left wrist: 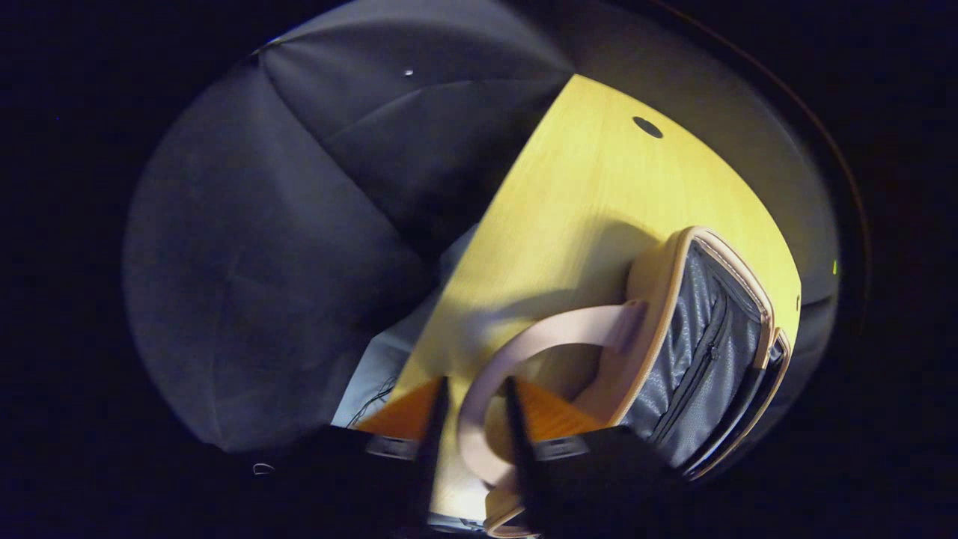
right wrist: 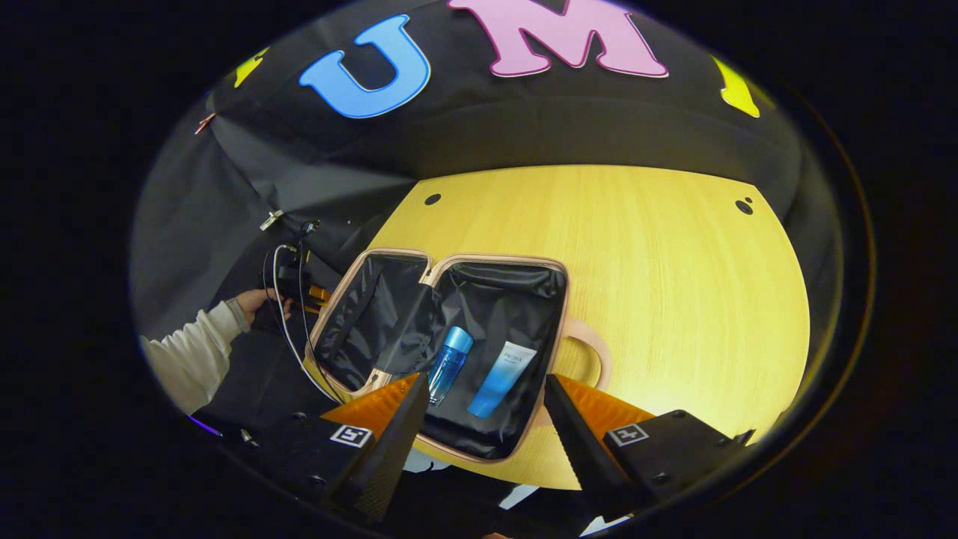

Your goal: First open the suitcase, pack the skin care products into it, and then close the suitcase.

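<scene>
The table (right wrist: 673,299) carries the suitcase (right wrist: 516,442), which lies open just ahead of the right hand-held gripper (right wrist: 486,419) and slightly to its left, both halves spread flat so the dark lining faces up and things can be dropped straight in. The case has a pale pinkish shell and rim, and a looped handle (right wrist: 595,352) on its side nearest that gripper's right finger. Two skin care products already lie in the nearer half, side by side: a blue bottle (right wrist: 449,365) and a white-and-blue tube (right wrist: 500,378), both just beyond the fingertips. The right hand-held gripper is released, fingers well apart and holding nothing, hovering above the case.

The left hand-held gripper (left wrist: 473,419) is also released and empty; the handle (left wrist: 524,352) curves between and past its fingers, and the zipped lining of the lid (left wrist: 703,352) stands to its right, probably placed for swinging the lid shut.
</scene>
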